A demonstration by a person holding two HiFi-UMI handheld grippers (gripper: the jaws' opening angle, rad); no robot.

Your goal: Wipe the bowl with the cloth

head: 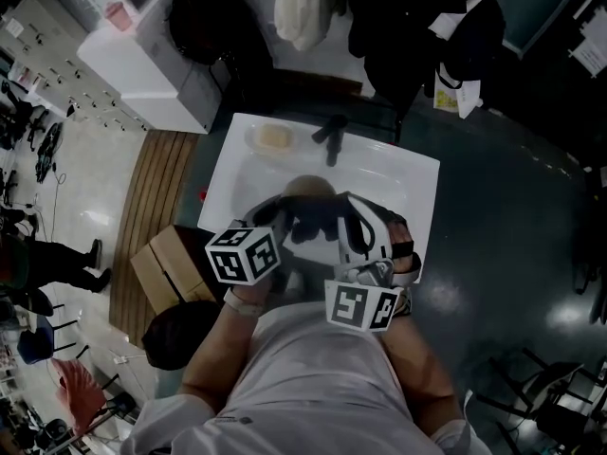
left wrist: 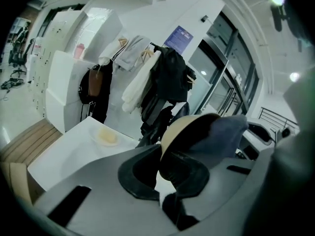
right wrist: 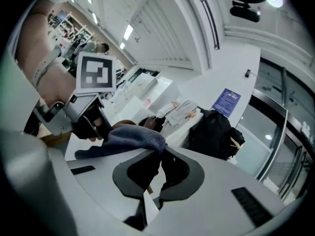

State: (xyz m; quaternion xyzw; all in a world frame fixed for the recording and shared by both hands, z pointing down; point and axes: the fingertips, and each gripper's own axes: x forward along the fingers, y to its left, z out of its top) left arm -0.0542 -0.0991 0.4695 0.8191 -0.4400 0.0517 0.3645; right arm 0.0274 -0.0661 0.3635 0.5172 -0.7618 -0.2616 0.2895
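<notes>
A tan bowl (head: 308, 189) is held tilted above the near part of the white table (head: 417, 183). In the left gripper view my left gripper (left wrist: 160, 157) is shut on the bowl (left wrist: 183, 126) at its rim. A dark blue-grey cloth (left wrist: 224, 132) lies inside the bowl. My right gripper (right wrist: 160, 157) is shut on one end of this cloth (right wrist: 130, 139), which stretches towards the left gripper's marker cube (right wrist: 96, 73). In the head view both grippers, left (head: 283, 218) and right (head: 334, 222), meet at the bowl, and the cloth (head: 313, 220) hides most of it.
A small plate with a yellowish lump (head: 272, 138) and a black object (head: 330, 136) sit at the table's far edge. A slatted wooden bench (head: 156, 192) and a cardboard box (head: 171, 262) stand to the left. Coats (left wrist: 165, 82) hang behind the table.
</notes>
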